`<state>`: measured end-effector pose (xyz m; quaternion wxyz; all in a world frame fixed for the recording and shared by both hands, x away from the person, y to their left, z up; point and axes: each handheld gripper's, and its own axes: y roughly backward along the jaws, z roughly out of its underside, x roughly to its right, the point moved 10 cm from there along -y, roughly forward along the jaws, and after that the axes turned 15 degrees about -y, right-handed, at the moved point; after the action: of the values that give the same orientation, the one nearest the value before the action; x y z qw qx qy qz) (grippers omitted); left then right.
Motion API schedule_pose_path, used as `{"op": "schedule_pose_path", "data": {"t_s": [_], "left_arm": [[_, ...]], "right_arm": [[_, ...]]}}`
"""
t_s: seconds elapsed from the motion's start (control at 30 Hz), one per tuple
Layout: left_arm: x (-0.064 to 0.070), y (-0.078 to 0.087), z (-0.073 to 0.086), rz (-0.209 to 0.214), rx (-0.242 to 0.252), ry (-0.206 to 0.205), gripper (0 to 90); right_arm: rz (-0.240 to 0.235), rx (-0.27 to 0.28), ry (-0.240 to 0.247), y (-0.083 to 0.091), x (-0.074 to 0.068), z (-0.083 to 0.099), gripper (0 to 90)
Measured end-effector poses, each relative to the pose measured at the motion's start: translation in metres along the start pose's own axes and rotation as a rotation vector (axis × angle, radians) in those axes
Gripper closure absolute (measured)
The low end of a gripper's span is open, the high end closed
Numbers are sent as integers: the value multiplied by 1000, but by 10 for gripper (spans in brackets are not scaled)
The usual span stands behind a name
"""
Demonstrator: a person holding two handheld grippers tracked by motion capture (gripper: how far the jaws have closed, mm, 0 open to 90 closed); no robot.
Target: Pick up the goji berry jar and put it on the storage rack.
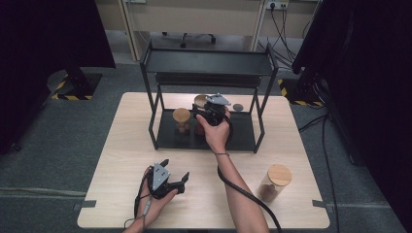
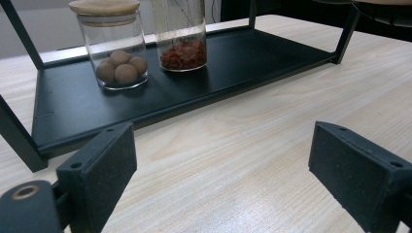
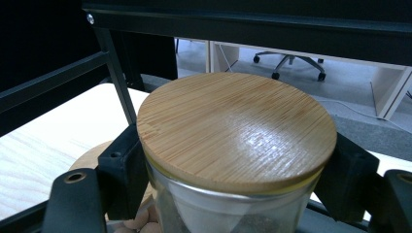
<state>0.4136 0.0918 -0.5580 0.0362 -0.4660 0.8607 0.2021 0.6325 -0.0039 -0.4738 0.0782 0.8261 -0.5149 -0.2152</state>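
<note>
A glass jar with a bamboo lid (image 3: 236,131) sits between my right gripper's (image 3: 235,191) jaws, which press on the glass just under the lid. In the high view the right gripper (image 1: 210,114) reaches under the top tier of the black rack (image 1: 206,62). This jar (image 2: 182,36) holds red bits and stands on the rack's lower shelf (image 2: 233,63). Left of it stands a lidded jar of brown balls (image 2: 116,46) (image 1: 181,120). My left gripper (image 1: 176,169) rests near the table's front, open, with bare wood between its pads (image 2: 99,177).
A third lidded jar (image 1: 275,182) with brown contents stands on the table at the front right. A small dark round object (image 1: 238,107) lies behind the rack's right side. The rack's thin posts (image 1: 259,127) frame the lower shelf. Office furniture stands beyond the table.
</note>
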Motion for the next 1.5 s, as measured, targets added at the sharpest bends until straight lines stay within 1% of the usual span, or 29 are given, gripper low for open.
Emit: {"op": "schedule_pose_path", "data": {"t_s": [0.77,0.9,1.0,1.13,1.17,1.2,1.4,1.5], "left_arm": [[0,0,0,-2,-1,-6,100],[0,0,0,-2,0,-4,100],[0,0,0,-2,-2,-6,99],[1,0,0,-2,-1,-8,99],[1,0,0,-2,-1,-8,99],[1,0,0,-3,-1,-8,99],[1,0,0,-2,-3,-6,99],[1,0,0,-2,-3,-7,100]], "right_arm": [[-10,31,22,5,-3,6,246],[-14,33,11,5,-5,6,217],[-15,36,6,6,-6,4,155],[-1,30,-8,7,-6,4,76],[-1,30,-8,7,-6,4,76],[11,23,-16,6,-4,6,52],[15,17,-22,7,-2,11,31],[16,19,-30,11,-2,12,27]]}}
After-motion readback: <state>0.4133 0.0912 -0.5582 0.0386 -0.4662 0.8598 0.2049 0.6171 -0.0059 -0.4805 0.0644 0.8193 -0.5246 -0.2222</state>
